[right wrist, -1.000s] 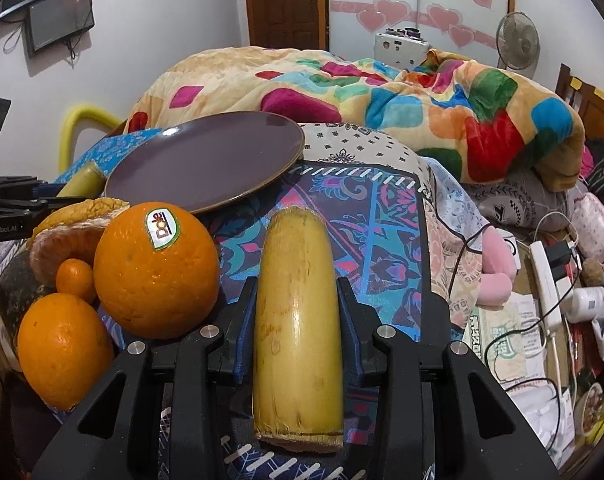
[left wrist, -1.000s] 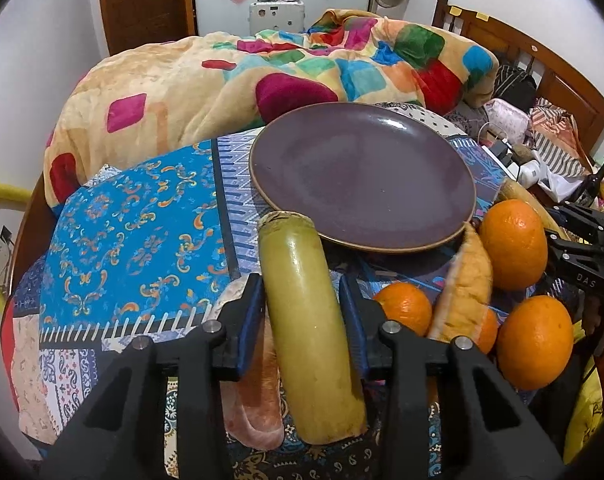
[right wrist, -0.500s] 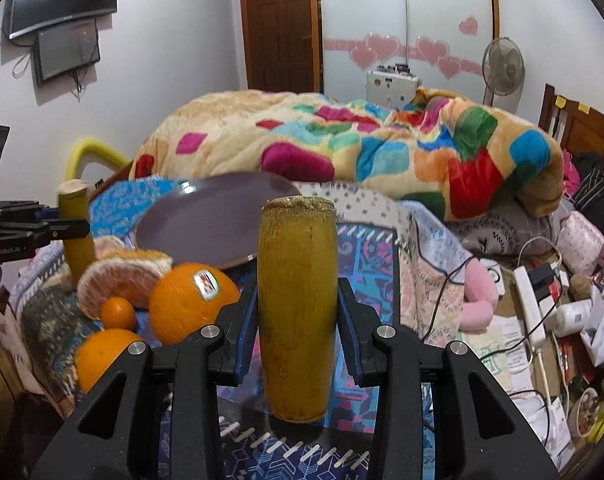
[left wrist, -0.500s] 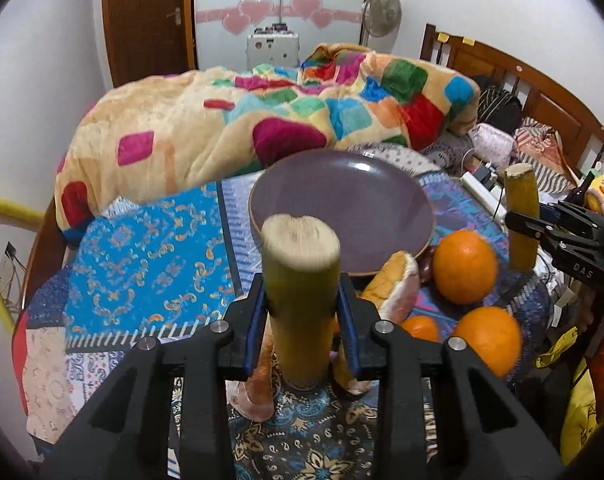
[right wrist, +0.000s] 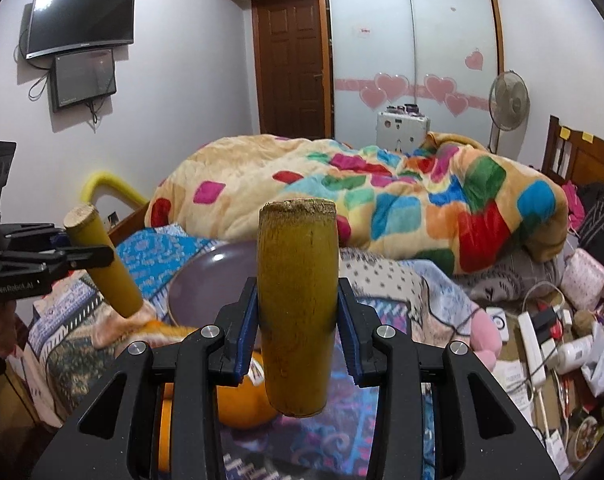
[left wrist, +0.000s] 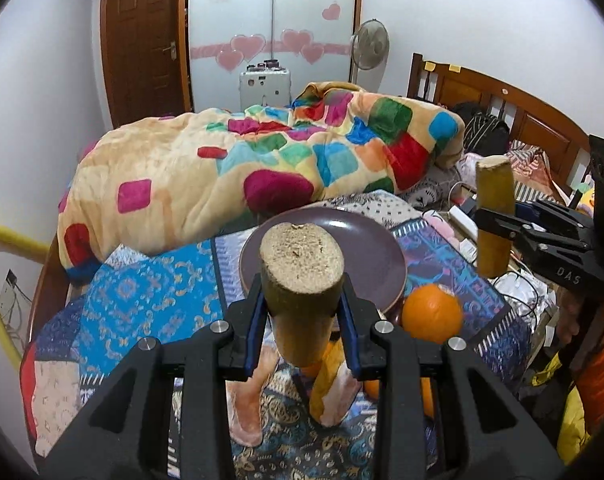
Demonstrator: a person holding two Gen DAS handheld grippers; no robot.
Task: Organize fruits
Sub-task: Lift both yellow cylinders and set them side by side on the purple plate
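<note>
Oranges (left wrist: 432, 312) and peach pieces (left wrist: 334, 384) crowd the plate (left wrist: 366, 240) beneath both raised stalks.

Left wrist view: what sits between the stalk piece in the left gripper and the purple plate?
Nothing. In the left wrist view the stalk, clamped in the left gripper, overlaps the plate's near rim directly; the orange sits off to the right.

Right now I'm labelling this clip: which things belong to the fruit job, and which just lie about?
Job: left gripper and its cane piece; right gripper and its cane piece; plate; orange.

Lying about: blanket; fan; TV; power strip.
</note>
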